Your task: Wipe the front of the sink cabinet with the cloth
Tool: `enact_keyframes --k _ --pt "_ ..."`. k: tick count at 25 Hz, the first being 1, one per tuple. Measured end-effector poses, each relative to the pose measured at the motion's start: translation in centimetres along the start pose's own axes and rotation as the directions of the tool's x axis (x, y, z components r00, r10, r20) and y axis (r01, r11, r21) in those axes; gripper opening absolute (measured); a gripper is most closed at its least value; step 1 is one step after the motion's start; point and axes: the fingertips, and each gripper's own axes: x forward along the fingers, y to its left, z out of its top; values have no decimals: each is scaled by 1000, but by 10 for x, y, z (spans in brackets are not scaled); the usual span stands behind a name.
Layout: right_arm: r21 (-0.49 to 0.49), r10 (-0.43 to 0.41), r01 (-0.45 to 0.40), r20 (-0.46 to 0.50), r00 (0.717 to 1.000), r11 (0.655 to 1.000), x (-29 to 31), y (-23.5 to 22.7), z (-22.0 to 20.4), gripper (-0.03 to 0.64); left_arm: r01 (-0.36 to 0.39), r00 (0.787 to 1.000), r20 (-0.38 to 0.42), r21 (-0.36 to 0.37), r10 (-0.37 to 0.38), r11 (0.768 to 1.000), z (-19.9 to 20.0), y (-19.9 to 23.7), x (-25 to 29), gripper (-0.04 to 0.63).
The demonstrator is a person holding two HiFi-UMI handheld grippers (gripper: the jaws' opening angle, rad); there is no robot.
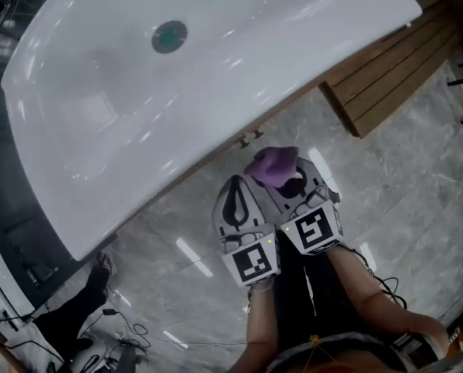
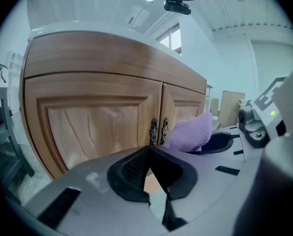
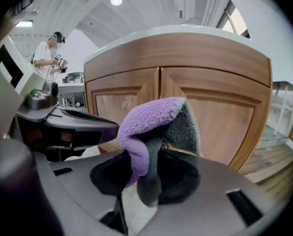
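Close before the sink cabinet front [image 3: 220, 117], near its door handles [image 2: 159, 131]: holding the purple cloth [image 3: 151, 127] clamped in the right gripper [image 3: 151, 166], seemingly short of the wood; left gripper [image 2: 149, 154] pinched shut, empty. Likely approach step; next, pressing cloth to door and sweeping across.
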Motion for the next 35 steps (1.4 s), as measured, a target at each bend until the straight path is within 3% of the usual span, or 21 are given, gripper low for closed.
enact_keyframes --k 6,16,20,35 --pt "23 -6 7 -11 1000 1000 -41 0 69 182 21 999 -39 -34 -22 999 63 -7 -40 0" --pt "-4 -4 4 36 999 1000 -115 -5 202 182 6 999 -33 -19 -7 1000 184 -15 -117 0" --pt "1 -10 10 48 999 1000 -148 -5 240 181 -16 1000 3 -5 16 1000 234 -15 -140 0" --pt "-35 34 -29 148 988 999 -244 26 345 181 12 999 38 -2 -12 1000 329 -35 -231 0"
